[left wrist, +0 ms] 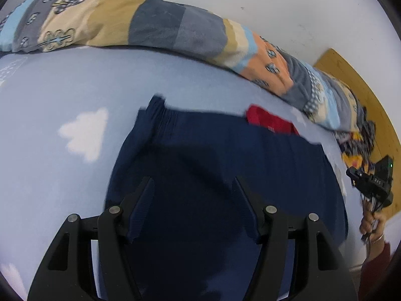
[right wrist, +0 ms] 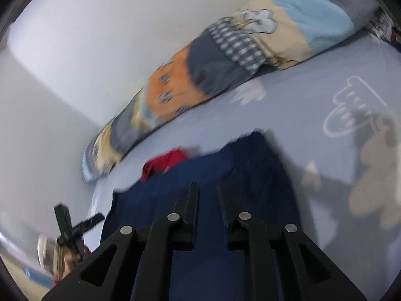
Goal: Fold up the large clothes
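Blue bedsheet (left wrist: 62,87) across frame; navy garment (left wrist: 200,150) lower centre. Left gripper (left wrist: 193,183) apart, empty; right gripper (right wrist: 208,188) nearly together, empty.

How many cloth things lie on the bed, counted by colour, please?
Navy blue garment: 1
Red garment: 1
Multicoloured patchwork quilt: 1
Total: 3, all on the light blue bed sheet. The red one shows only partly, behind the navy one.
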`<action>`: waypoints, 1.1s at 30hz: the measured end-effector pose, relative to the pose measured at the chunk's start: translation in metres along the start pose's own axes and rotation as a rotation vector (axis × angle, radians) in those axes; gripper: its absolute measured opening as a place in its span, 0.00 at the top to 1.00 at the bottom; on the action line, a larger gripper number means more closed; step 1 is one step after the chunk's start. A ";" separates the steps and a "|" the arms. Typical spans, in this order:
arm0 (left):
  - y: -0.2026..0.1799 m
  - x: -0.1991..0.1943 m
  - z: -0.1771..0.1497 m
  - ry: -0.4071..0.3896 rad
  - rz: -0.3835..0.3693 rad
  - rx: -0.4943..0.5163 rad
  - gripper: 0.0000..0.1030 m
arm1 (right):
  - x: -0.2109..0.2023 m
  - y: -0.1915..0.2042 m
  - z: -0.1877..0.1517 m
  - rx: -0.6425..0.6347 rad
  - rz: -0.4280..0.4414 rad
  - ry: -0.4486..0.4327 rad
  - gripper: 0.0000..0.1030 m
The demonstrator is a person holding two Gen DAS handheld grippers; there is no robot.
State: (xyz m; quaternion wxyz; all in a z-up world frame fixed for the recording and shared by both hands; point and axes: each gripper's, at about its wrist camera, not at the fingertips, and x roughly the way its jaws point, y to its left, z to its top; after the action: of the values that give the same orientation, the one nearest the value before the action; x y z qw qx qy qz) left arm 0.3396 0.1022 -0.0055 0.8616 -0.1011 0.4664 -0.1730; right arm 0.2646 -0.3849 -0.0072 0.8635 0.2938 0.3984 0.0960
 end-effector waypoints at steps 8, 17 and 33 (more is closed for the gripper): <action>0.047 0.015 -0.044 0.053 0.034 -0.071 0.39 | 0.005 -0.035 -0.071 0.084 -0.078 0.152 0.85; 0.010 -0.039 -0.064 0.013 0.118 -0.151 0.35 | -0.048 0.011 -0.086 0.229 -0.163 0.013 0.75; -0.087 0.001 -0.130 0.000 0.357 0.059 0.34 | 0.022 0.136 -0.161 -0.266 -0.343 0.071 0.75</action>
State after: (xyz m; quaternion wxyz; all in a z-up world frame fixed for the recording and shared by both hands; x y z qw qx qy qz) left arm 0.2131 0.0205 -0.0477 0.8813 0.0087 0.4714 -0.0311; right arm 0.1693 -0.1966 -0.0237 0.8839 0.1018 0.4564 0.0099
